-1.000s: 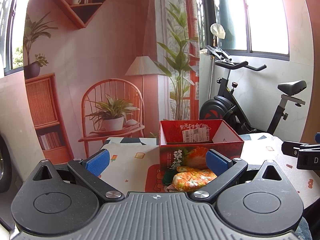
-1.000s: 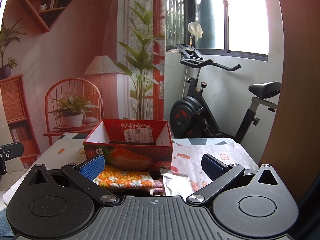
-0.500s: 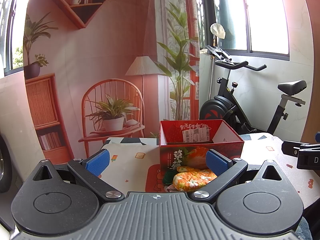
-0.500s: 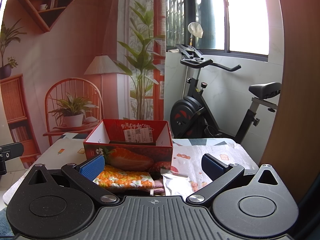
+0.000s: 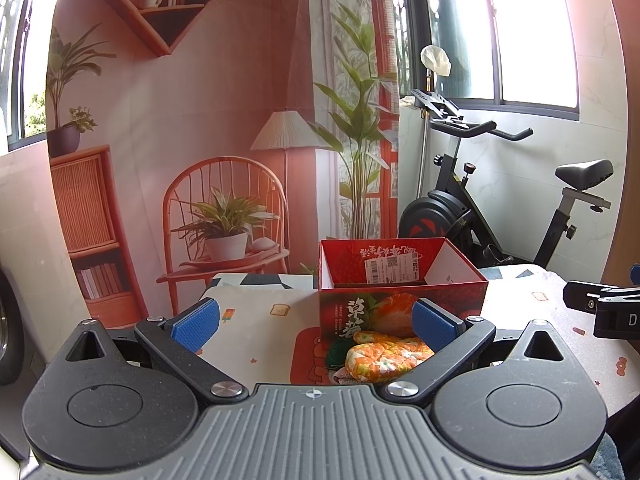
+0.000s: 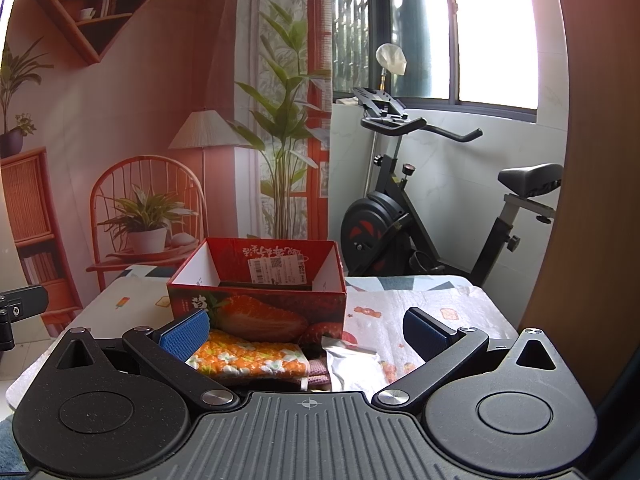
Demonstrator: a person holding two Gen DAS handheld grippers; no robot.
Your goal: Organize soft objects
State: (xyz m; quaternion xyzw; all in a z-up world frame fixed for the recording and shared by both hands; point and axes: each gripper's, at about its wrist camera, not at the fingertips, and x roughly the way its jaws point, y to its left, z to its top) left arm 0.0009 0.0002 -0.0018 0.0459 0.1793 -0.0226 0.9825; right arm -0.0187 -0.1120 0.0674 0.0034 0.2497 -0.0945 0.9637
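Note:
An open red strawberry box stands on the patterned table; it also shows in the right wrist view. An orange floral quilted mitt lies in front of it, also seen in the right wrist view, with a pink cloth and a silver foil pouch beside it. My left gripper is open and empty, short of the mitt. My right gripper is open and empty above the pile.
An exercise bike stands behind the table at the right. A wooden panel rises at the far right. The other gripper shows at the right edge of the left wrist view. A printed room backdrop covers the wall behind.

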